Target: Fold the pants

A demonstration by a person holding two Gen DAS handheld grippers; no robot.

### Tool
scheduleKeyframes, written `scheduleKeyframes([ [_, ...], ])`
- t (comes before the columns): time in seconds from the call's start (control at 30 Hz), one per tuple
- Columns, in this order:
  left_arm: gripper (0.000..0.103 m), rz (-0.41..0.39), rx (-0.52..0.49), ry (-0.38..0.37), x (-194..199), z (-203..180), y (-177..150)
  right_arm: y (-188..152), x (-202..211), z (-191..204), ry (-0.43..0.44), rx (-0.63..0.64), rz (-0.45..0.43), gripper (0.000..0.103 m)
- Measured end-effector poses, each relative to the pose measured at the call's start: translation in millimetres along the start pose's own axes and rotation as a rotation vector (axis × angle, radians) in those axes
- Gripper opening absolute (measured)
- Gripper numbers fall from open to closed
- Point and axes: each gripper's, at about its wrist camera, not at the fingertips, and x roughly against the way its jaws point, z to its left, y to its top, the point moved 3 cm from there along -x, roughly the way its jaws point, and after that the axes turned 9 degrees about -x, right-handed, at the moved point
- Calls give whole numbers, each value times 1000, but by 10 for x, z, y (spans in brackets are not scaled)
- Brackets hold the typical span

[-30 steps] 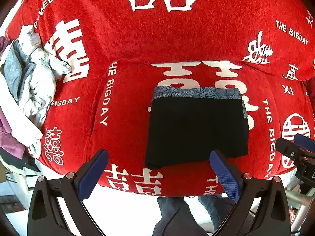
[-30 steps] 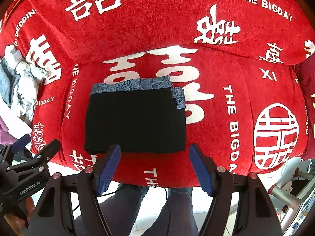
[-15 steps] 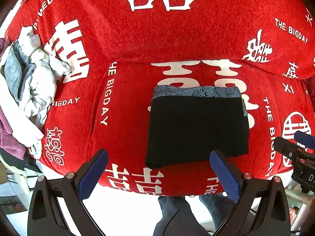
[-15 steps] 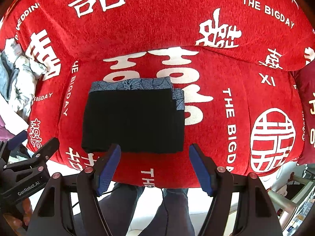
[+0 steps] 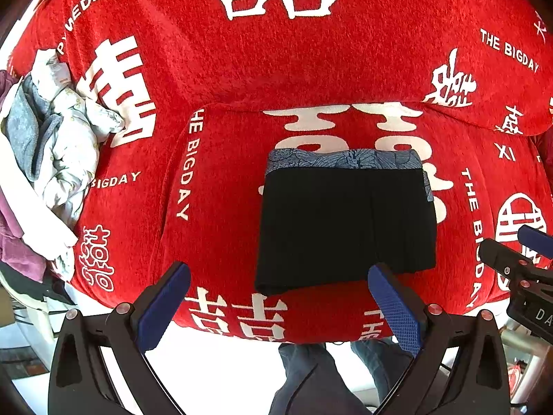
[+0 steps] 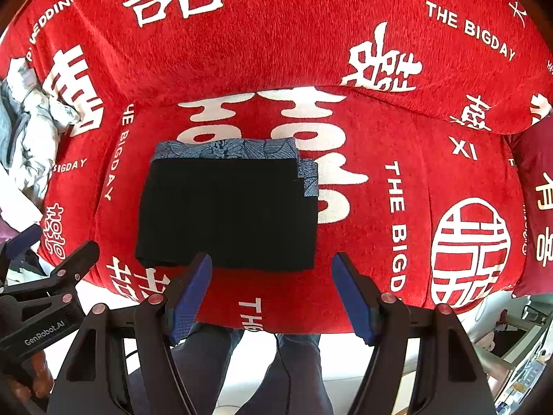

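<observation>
Black pants (image 5: 345,224) lie folded into a neat rectangle on a red sofa seat, on top of a folded blue patterned garment (image 5: 342,159) whose far and right edges stick out. The pants also show in the right wrist view (image 6: 228,214), with the blue garment (image 6: 224,148) behind them. My left gripper (image 5: 280,302) is open and empty, held in front of the seat's front edge. My right gripper (image 6: 273,294) is open and empty, also in front of the seat edge, to the right of the left one.
The sofa (image 5: 311,52) has a red cover with white characters. A pile of crumpled grey, white and purple clothes (image 5: 52,145) lies on its left side. A dark red cushion (image 6: 534,207) sits at the right. The person's legs (image 6: 276,363) stand below the seat edge.
Both grippers have drifted slightly back and shifted a little; the folded pants have not moved. Both grippers stay open.
</observation>
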Motion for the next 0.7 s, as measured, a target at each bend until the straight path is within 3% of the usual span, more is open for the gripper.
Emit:
scheduleKeyframes([
  [0.7, 103, 0, -4, 3, 7, 2, -16, -22, -22, 44, -14, 24, 3, 75],
])
